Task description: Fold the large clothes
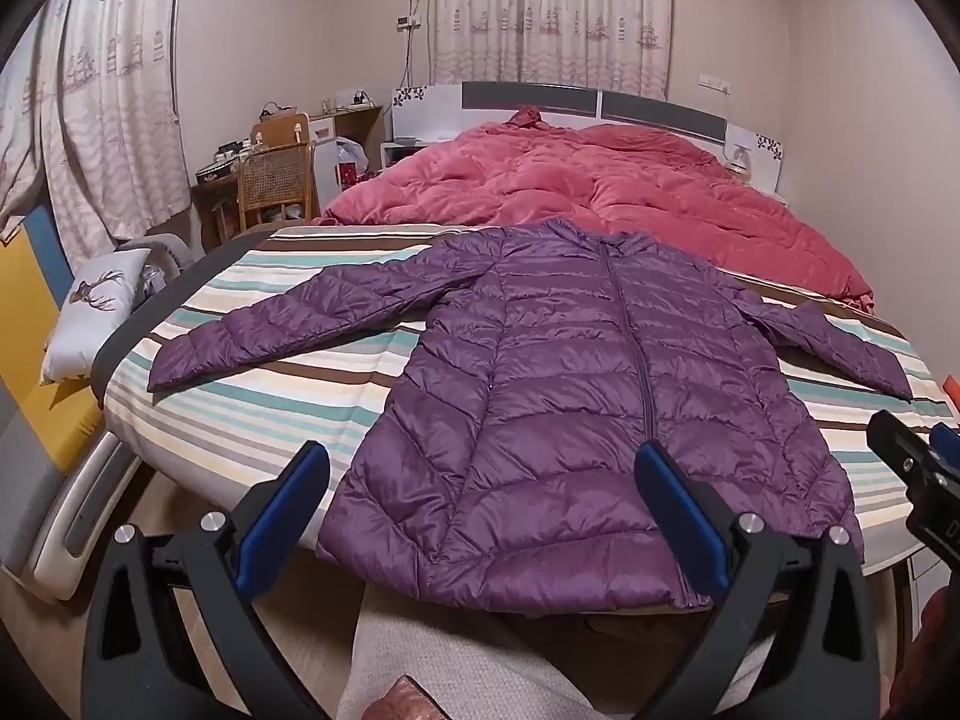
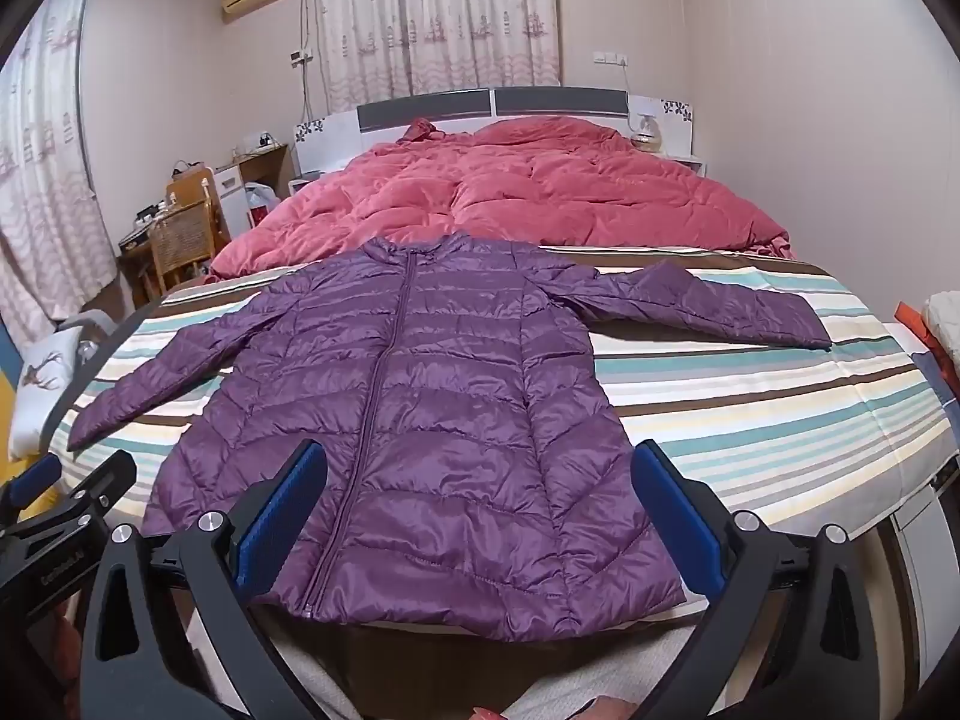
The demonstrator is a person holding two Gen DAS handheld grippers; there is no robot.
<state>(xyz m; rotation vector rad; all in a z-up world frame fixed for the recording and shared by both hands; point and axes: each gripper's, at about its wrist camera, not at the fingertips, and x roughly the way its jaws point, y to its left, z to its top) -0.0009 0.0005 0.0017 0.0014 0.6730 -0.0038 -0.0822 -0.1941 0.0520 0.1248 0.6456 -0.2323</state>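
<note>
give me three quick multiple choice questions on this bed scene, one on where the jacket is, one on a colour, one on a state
1. Where does the purple jacket lie?
A. on the striped sheet
B. on the chair
C. on the floor

2. What colour is the quilt behind it?
A. green
B. red-pink
C. white

3. How are the left gripper and right gripper set?
A. both shut on a sleeve
B. one holds the hem
C. both open, holding nothing

Answers: 1 A, stripes show all round it; 2 B, it fills the bed's far half; 3 C, the jaws stand wide above the hem.

purple quilted jacket (image 1: 570, 372) | zipped, front up | flat, sleeves spread | on striped sheet
</note>
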